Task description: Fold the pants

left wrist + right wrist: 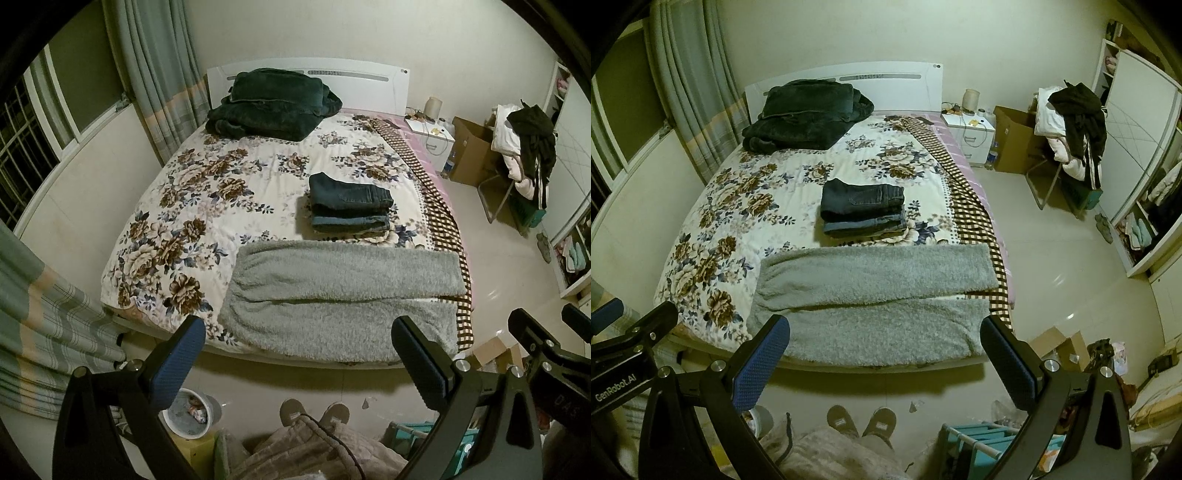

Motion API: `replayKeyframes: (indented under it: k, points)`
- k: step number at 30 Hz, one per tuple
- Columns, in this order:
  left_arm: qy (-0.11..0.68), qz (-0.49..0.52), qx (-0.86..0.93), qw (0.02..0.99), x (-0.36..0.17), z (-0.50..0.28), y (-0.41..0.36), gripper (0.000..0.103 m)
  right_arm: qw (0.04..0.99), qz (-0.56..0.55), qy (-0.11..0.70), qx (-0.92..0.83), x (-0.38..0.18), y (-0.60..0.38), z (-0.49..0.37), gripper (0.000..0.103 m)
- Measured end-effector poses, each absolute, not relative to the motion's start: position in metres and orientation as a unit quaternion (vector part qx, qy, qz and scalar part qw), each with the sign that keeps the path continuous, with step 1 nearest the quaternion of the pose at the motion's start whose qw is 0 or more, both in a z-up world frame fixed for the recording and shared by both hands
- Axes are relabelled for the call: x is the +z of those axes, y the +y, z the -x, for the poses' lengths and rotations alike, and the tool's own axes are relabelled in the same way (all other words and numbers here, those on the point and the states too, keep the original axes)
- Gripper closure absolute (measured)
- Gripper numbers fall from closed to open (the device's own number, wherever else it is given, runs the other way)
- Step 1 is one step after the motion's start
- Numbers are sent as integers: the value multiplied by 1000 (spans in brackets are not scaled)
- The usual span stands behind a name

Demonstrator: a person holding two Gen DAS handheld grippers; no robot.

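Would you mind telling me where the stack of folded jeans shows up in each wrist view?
Left wrist: stack of folded jeans, right of centre, just beyond the grey fleece pants.
Right wrist: stack, near centre, beyond the same pants.
Shared landmark: white headboard.

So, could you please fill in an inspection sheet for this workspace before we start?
Surface: bed with floral quilt, checked blanket along its right edge.
Job's things: grey pants laid flat across the near end, legs to the right; folded jeans stack behind them.
Clutter: dark blanket at the headboard.
Grippers: left gripper and right gripper both open, empty, short of the bed.
Cables: one dark cable over the person's clothing.
Surroundings: curtains, nightstand, cardboard box, clothes-laden chair, bin.
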State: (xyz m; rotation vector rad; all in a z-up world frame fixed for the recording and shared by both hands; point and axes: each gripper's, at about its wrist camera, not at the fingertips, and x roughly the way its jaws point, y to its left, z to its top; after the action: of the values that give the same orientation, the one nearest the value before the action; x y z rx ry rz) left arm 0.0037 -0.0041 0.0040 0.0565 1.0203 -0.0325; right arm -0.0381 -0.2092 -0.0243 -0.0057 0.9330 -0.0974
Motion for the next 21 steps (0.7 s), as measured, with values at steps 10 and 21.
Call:
replayKeyframes:
  k: [10,21]
  points:
    - [487,-26,-16,873,8,-10,-7,0,893,3,448,-47,-25,-209,38,0]
    - [486,-25,-16,874,9,-11,-8,0,893,1,447,-45,-21,-207,36,0]
